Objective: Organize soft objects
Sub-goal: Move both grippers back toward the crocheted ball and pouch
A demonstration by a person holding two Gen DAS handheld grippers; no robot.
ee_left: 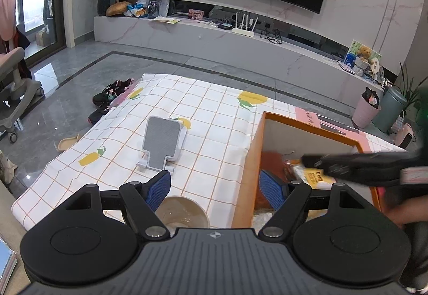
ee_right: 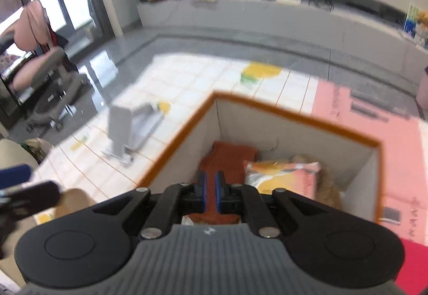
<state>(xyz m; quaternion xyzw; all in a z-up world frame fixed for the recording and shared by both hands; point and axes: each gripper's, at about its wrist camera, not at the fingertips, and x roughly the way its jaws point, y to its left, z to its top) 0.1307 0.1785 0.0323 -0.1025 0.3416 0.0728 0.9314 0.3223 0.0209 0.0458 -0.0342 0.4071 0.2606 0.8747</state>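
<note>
Here the right gripper point(ee_right: 211, 189) is seen over the orange-rimmed box point(ee_right: 294, 118), its blue pads drawn nearly together with only a thin slit between them and nothing gripped; orange cloth point(ee_right: 227, 158) is seen through and beyond the slit, lying on the box floor rather than held. The cloth is found directly ahead of and below these tongs, its long axis running near-to-far along the left inner wall of the box. Just right of the cloth, touching or overlapping it, a soft packet point(ee_right: 281, 174) in yellow, white and pink is laid, and a tan fluffy thing point(ee_right: 329, 185) is tucked against the right wall beyond it.

The left gripper point(ee_left: 215, 189) is held wide, empty, straddling the box's near-left corner: one pad is over the checked tablecloth point(ee_left: 214, 113), the other inside the box. A beige bowl point(ee_left: 182, 210) is seen below and between its pads, not touched. A grey phone stand point(ee_left: 161, 145) is left flat on the cloth, farther out and to the left, well apart from the box.

The right tongs are judged nearer to the soft things, all of which already lie inside the box. No loose soft item is visible on the tablecloth, so whatever is fetched next is judged to lie outside both views.
</note>
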